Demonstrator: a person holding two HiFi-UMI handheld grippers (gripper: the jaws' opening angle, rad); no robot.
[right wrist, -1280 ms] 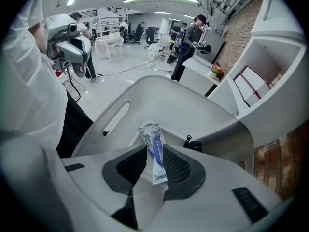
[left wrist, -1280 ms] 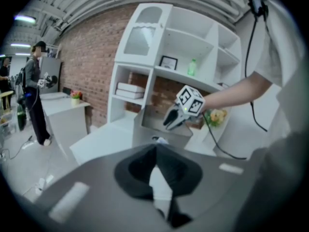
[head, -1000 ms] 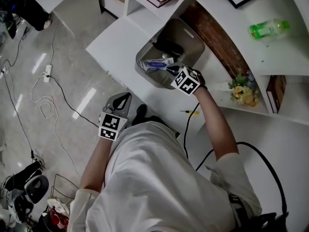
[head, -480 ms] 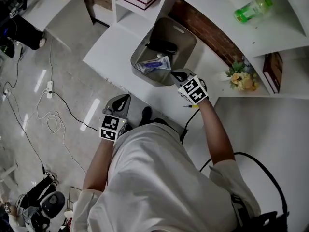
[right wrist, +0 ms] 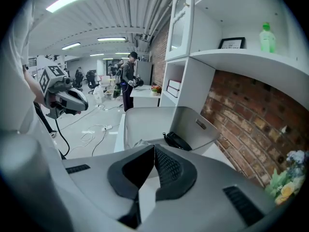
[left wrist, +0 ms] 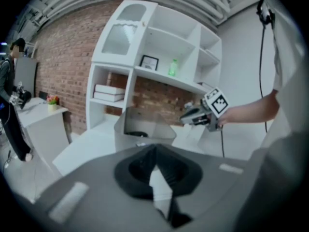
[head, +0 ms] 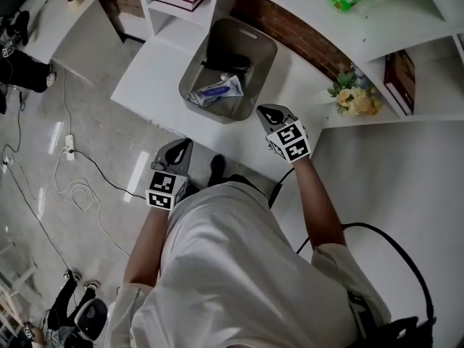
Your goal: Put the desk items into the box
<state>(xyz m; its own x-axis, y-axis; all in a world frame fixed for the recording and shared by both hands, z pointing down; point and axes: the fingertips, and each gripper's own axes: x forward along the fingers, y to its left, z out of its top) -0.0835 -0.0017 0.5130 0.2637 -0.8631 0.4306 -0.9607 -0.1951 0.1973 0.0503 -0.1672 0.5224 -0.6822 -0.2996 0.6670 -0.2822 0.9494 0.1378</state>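
White tabletop [head: 152,71] carried grey box [head: 197,62]; brick wall [head: 290,38] behind box, cabled floor [head: 72,187] left of box. Packet [head: 216,89] in box, print unreadable. Left gripper [head: 183,145], right gripper [head: 268,111] closed, empty.

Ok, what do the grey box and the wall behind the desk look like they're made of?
Box: probably moulded plastic with a matte grey finish, going by its thin smooth walls, rounded corners and cut-out handle slot. Wall: exposed brick, rough and reddish-brown, with visible mortar joints.

Grey box [head: 255,58] on white desk [head: 145,85] holds blue-white packet [head: 215,90], black item [head: 227,62].
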